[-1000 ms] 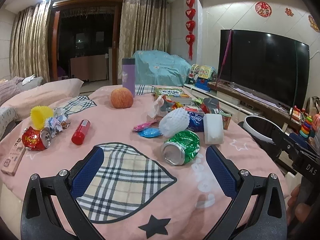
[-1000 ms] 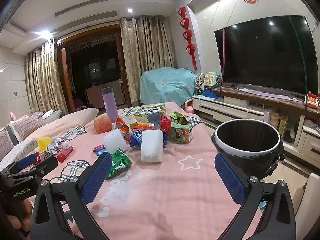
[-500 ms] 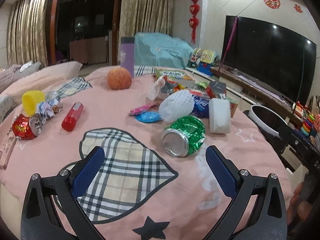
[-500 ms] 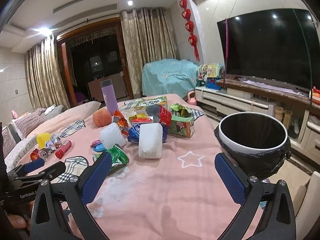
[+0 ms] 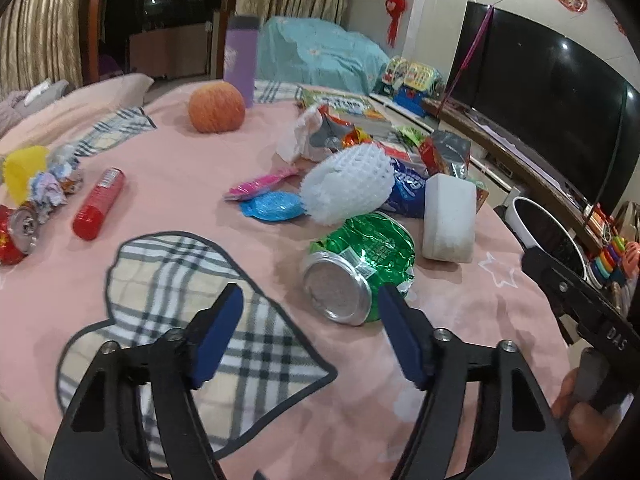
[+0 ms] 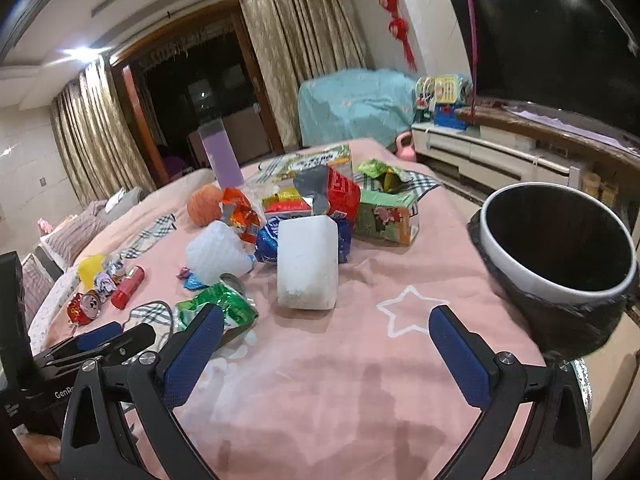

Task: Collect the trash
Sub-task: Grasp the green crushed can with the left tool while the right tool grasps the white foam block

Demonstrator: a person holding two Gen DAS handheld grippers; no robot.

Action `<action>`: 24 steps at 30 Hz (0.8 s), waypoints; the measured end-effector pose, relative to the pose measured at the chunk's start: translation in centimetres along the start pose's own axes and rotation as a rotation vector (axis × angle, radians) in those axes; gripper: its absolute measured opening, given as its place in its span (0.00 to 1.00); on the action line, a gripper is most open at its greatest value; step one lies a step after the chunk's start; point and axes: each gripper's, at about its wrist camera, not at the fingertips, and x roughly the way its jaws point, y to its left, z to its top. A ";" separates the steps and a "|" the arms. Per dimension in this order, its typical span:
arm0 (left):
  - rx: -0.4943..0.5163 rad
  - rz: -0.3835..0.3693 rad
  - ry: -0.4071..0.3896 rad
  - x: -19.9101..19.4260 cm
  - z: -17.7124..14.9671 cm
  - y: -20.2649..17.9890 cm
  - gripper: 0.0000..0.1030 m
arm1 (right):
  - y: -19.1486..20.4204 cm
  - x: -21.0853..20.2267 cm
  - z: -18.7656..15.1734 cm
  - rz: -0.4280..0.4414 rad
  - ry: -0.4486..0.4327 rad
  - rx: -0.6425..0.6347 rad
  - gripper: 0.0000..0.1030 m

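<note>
Bare pink cloth lies before the right gripper (image 6: 324, 344), fingers spread wide, with the bin (image 6: 560, 276) at the worktop (image 6: 360, 380) edge to its right. A white foam block (image 6: 307, 264) stands just beyond the crushed green can (image 5: 360, 268). The left gripper (image 5: 310, 316) has closed in since a second ago, fingers spread, one beside the can.

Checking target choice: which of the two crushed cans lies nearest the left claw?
The green can, lying on its side just ahead of the left claw. The red can sits far off at the table's left edge.
</note>
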 end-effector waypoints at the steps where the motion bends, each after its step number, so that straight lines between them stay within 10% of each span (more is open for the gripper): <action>1: -0.007 -0.005 0.009 0.3 0.2 -0.1 0.67 | 0.0 0.5 0.2 0.012 0.009 0.001 0.98; 9: -0.036 -0.016 0.066 2.5 1.3 -0.5 0.65 | -0.6 4.6 1.8 0.085 0.111 0.042 0.87; 14: -0.016 -0.031 0.105 3.9 1.5 -0.9 0.18 | -0.7 6.5 1.9 0.103 0.167 0.058 0.79; 19: 0.011 -0.041 0.102 4.1 1.4 -1.1 0.13 | -1.3 8.1 2.1 0.123 0.208 0.088 0.75; 24: 0.016 -0.062 0.092 3.9 1.3 -0.8 0.12 | -1.6 9.1 1.9 0.152 0.239 0.113 0.44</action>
